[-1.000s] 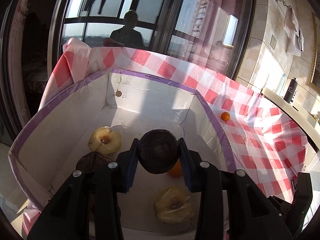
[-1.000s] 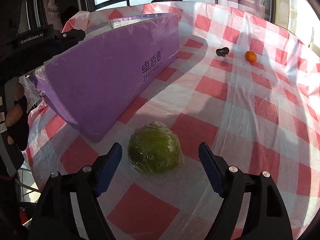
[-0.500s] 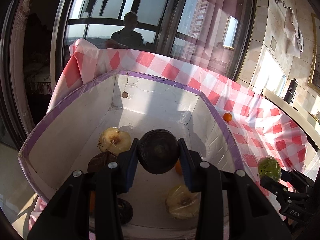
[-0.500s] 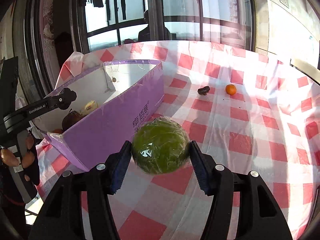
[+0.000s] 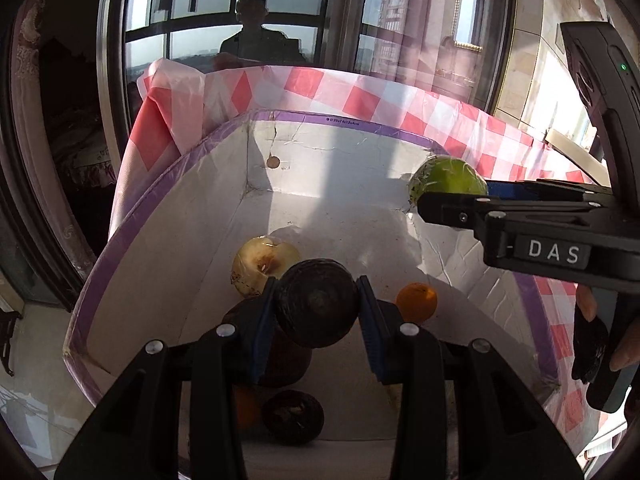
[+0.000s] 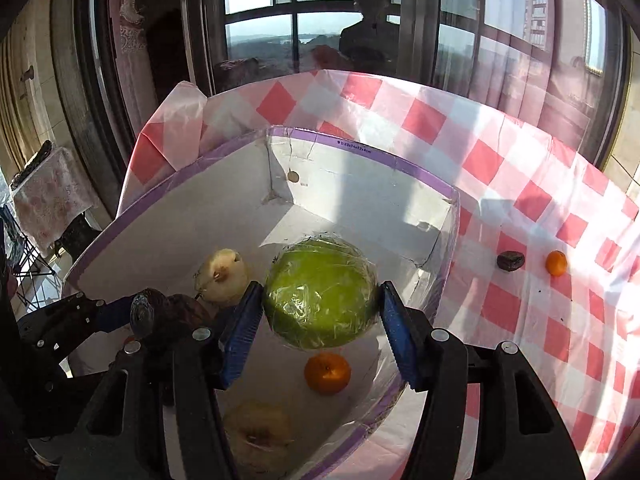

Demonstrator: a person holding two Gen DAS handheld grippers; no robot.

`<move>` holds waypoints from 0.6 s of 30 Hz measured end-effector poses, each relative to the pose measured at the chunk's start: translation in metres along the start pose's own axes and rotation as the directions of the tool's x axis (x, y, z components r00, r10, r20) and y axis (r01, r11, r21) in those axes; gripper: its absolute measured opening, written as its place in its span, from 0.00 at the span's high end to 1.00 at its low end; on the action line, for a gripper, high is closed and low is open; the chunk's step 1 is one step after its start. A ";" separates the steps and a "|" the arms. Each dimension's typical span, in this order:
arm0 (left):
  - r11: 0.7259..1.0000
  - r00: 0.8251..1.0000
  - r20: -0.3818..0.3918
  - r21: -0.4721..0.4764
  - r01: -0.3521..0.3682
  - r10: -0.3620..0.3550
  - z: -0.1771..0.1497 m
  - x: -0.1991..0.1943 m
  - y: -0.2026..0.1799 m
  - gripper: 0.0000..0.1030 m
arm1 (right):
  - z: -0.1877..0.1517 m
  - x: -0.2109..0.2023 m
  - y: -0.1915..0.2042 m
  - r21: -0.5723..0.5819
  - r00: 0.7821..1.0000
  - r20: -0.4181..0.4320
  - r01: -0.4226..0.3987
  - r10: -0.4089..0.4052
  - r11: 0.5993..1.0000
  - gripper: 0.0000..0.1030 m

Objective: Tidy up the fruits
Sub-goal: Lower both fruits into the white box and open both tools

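Note:
My left gripper (image 5: 318, 310) is shut on a dark round fruit (image 5: 316, 304) and holds it above the white inside of the purple-rimmed box (image 5: 320, 124). My right gripper (image 6: 320, 308) is shut on a green plastic-wrapped fruit (image 6: 320, 294) and holds it over the same box (image 6: 360, 152). The green fruit also shows in the left wrist view (image 5: 448, 180), at the box's right wall. In the box lie a pale wrapped apple (image 5: 262, 264), an orange (image 5: 416, 302) and dark fruits (image 5: 292, 416). The left gripper shows in the right wrist view (image 6: 140, 312).
On the red-checked tablecloth (image 6: 520, 200) right of the box lie a small dark fruit (image 6: 510, 260) and a small orange (image 6: 556, 263). A second pale apple (image 6: 258, 432) lies at the box's near end. Windows stand behind the table.
My right gripper closed on the green fruit, lifted it off the cloth and carried it left over the box. My left gripper stayed shut on the dark fruit above the box.

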State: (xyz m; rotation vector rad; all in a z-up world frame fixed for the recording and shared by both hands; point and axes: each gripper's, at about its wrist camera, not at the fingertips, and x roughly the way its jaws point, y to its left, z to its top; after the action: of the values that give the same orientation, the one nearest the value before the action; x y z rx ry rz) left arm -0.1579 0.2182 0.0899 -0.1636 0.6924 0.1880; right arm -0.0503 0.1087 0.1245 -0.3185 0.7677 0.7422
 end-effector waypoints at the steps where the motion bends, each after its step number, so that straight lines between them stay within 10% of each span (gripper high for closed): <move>1: 1.000 1.000 -0.019 0.015 -0.004 0.004 0.001 0.003 -0.001 0.62 | 0.003 0.012 -0.001 -0.007 0.999 -0.044 0.003 -0.003 1.000 0.44; 6: 0.997 0.993 -0.113 0.071 -0.033 0.041 0.003 0.020 -0.009 0.62 | 0.008 0.050 0.008 -0.123 0.982 -0.175 0.044 -0.065 0.991 0.44; 12: 0.998 0.994 -0.106 0.054 -0.036 0.042 0.004 0.017 -0.010 0.09 | 0.012 0.053 0.009 -0.134 0.977 -0.206 0.030 -0.057 0.991 0.36; 18: 0.995 0.993 -0.092 0.074 -0.070 0.077 0.002 0.012 -0.013 0.04 | 0.011 0.043 0.003 -0.085 0.988 -0.152 0.003 -0.016 0.996 0.34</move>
State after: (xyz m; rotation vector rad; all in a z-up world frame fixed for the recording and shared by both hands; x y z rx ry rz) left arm -0.1442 0.2072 0.0850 -0.0799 0.7989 0.2269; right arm -0.0257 0.1372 0.1003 -0.4595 0.8797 0.7485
